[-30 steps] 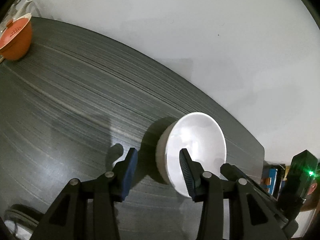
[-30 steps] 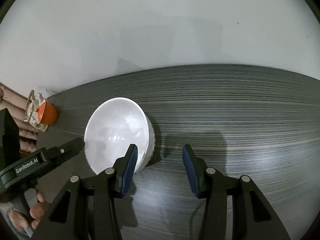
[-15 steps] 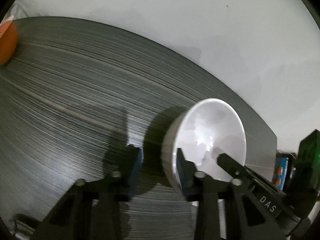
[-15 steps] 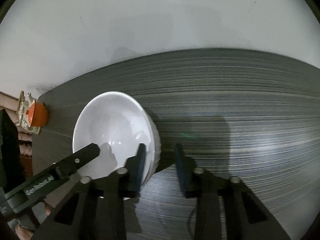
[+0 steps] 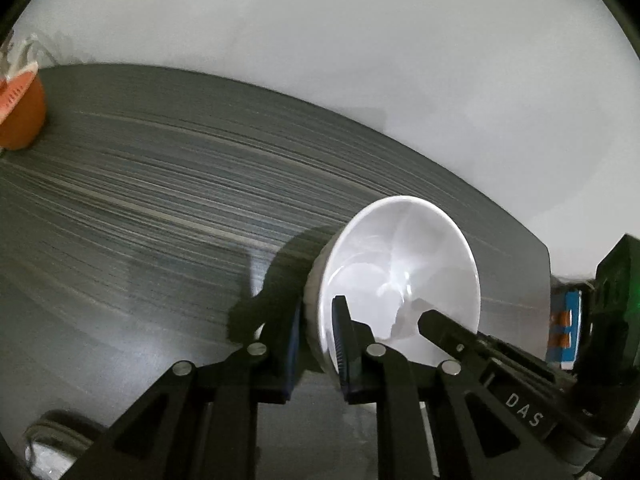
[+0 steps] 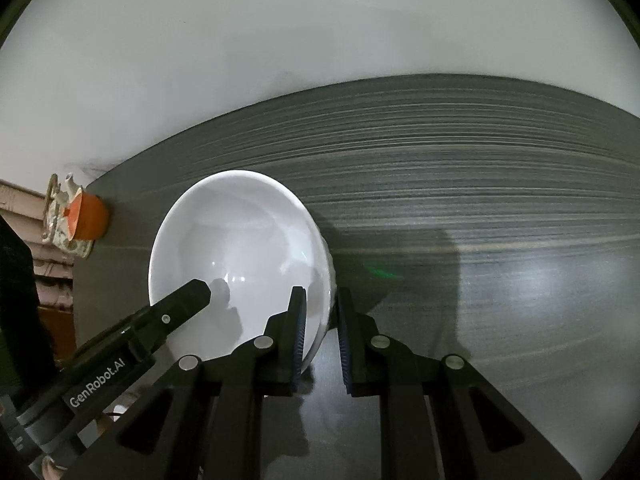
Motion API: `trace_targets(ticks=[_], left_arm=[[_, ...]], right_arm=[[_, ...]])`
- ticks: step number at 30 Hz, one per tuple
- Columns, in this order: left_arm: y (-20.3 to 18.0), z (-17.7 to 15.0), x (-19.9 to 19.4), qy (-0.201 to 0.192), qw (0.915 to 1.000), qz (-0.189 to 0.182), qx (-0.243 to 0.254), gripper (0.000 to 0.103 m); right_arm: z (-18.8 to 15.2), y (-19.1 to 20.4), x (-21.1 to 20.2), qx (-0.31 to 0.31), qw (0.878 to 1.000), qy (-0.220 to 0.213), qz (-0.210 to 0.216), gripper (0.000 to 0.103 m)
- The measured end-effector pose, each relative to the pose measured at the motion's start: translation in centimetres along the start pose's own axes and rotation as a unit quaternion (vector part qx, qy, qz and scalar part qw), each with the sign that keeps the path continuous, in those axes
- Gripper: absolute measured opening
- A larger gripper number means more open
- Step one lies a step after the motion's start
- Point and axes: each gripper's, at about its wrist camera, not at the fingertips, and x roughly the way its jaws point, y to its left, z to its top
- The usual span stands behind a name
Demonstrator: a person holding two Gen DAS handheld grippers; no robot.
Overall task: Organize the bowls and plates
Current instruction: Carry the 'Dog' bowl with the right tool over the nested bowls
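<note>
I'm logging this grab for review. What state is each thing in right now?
white bowl: upright on the table, empty, rim pinched on two opposite sides.
left tongs: just closed, clamped on the bowl's wall, one finger inside.
right tongs: just closed, clamped on the bowl's wall, one finger inside.
orange bowl: at the far table edge, untouched.
dark table: bare beyond the bowls.

Black hand-held gripper [image 5: 316,340], blue ribbed pads [image 6: 299,340], silver screws

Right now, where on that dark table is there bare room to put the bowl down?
The dark streaked tabletop lies bare from the white ceramic bowl across to the wall. It is crowded only at the bowl, where the left gripper and right gripper clamp its rim, and by the orange bowl at the corner.
</note>
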Motion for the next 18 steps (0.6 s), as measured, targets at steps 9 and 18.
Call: trace_targets(ticks=[9, 18], left_arm=[[-3.3, -3.2, -3.9, -0.014, 0.9994, 0.011, 0.03, 0.016], [-6.2, -6.3, -6.9, -0.022, 0.9985, 0.015, 0.048, 0.016]], right_arm=[[-3.3, 1.2, -4.1, -0.004, 1.0, -0.028, 0.0, 0.016], [-7.5, 0.7, -8.5, 0.0, 0.999, -0.052, 0.001, 0.017]])
